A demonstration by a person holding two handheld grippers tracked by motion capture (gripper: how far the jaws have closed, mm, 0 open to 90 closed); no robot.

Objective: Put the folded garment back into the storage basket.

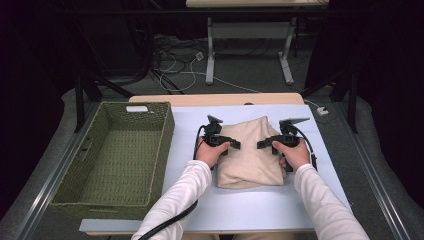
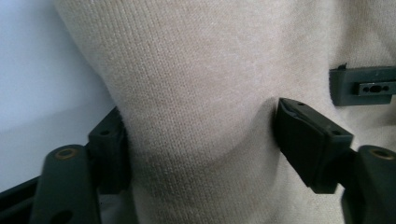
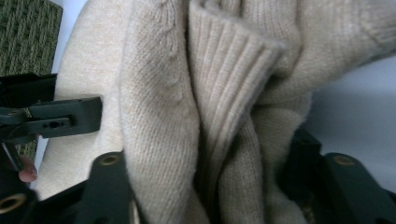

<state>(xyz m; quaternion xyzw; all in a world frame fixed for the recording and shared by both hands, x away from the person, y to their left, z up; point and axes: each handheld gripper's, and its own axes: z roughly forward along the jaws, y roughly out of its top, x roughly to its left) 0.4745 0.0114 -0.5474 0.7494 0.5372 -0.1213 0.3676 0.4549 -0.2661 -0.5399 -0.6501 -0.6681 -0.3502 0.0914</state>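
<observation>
A folded beige knit sweater (image 1: 250,156) lies in the middle of the pale blue table (image 1: 250,207). My left gripper (image 1: 233,144) holds its left side, and in the left gripper view a thick fold of the sweater (image 2: 201,93) bulges between the jaws, dented by the right pad (image 2: 306,135). My right gripper (image 1: 264,144) holds the right side. In the right gripper view its jaws clamp bunched layers and a ribbed cuff (image 3: 229,70). Both grippers point inward, facing each other across the sweater.
An olive woven basket (image 1: 167,135) with nothing in it stands at the left, close beside the sweater; its weave (image 3: 28,37) also shows in the right gripper view. Beyond the table lie cables on the floor and the legs of another table (image 1: 210,65).
</observation>
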